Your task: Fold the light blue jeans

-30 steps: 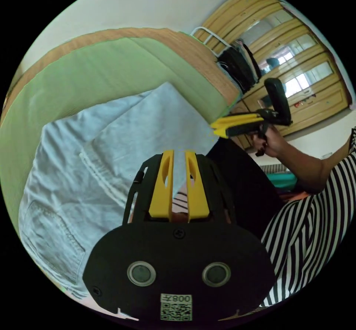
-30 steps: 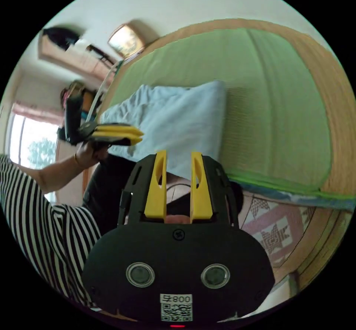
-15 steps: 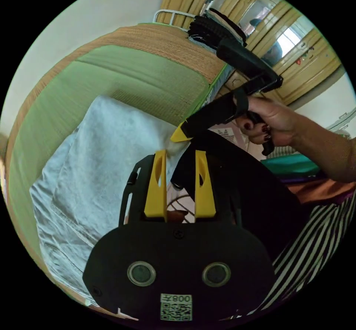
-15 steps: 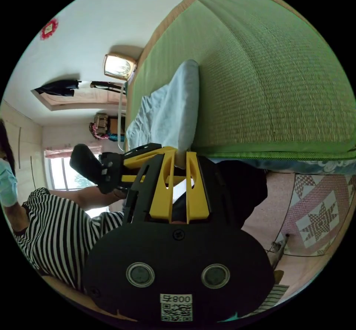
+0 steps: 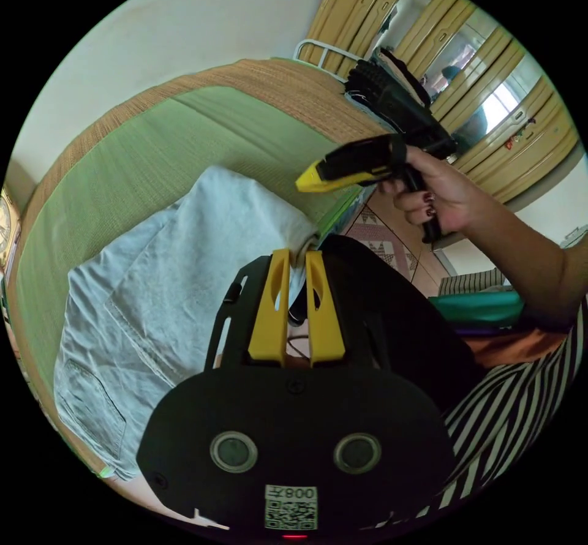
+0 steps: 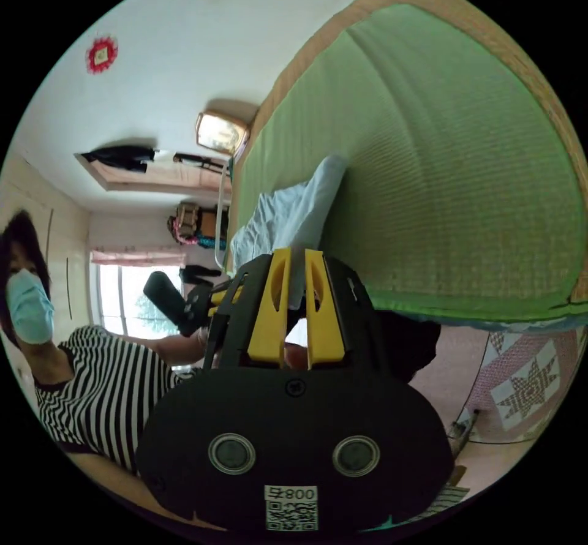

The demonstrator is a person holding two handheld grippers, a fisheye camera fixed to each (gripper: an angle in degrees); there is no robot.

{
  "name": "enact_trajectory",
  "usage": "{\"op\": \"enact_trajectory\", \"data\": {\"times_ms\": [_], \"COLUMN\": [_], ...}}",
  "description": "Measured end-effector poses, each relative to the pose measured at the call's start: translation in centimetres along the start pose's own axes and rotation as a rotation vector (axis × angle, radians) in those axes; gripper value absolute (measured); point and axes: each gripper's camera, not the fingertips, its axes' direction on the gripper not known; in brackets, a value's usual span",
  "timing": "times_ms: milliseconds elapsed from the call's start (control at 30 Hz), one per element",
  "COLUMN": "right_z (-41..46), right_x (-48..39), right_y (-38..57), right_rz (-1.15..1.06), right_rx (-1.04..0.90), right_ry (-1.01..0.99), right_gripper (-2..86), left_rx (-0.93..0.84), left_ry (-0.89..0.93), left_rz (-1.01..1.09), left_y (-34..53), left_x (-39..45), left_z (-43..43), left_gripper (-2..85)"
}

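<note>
The light blue jeans (image 5: 184,275) lie folded on the green mat (image 5: 153,153), with a back pocket at the lower left of the left gripper view. My left gripper (image 5: 297,258) is shut on the near folded corner of the jeans at the mat's edge. A hand holds my right gripper (image 5: 306,182) in the air just past that corner, jaws together and nothing in them. In the right gripper view the jeans (image 6: 294,214) appear edge-on beyond the right gripper (image 6: 297,258). The left gripper (image 6: 214,300) sits partly hidden behind it.
A person in a striped top (image 6: 104,386) stands close against the mat's edge. A patterned floor (image 6: 527,386) lies below the mat (image 6: 459,190). Wooden wardrobe doors (image 5: 490,98) and dark clothes on a rail (image 5: 392,92) stand beyond the mat's far end.
My left gripper was open half a second ago and has shut on the jeans' corner. The right gripper has lifted off the corner and drawn back from the jeans.
</note>
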Motion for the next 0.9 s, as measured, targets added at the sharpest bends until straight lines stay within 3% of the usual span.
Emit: {"op": "enact_trajectory", "data": {"times_ms": [267, 600, 900], "right_z": [4.0, 5.2, 0.8], "right_x": [2.7, 2.2, -2.1], "right_y": [-8.6, -12.1, -14.4], "right_rz": [0.073, 0.101, 0.055], "right_rx": [-0.098, -0.119, 0.013], "right_ry": [-0.033, -0.087, -0.087], "right_gripper": [10.4, 5.7, 2.8], "left_rx": [0.026, 0.054, 0.203], "left_ry": [-0.005, -0.009, 0.049], "left_rz": [0.038, 0.081, 0.095], "left_y": [3.1, 7.0, 10.0], "left_x": [1.5, 1.4, -0.4], "left_z": [-2.3, -4.6, -8.6], "left_gripper": [1.5, 0.9, 0.8]}}
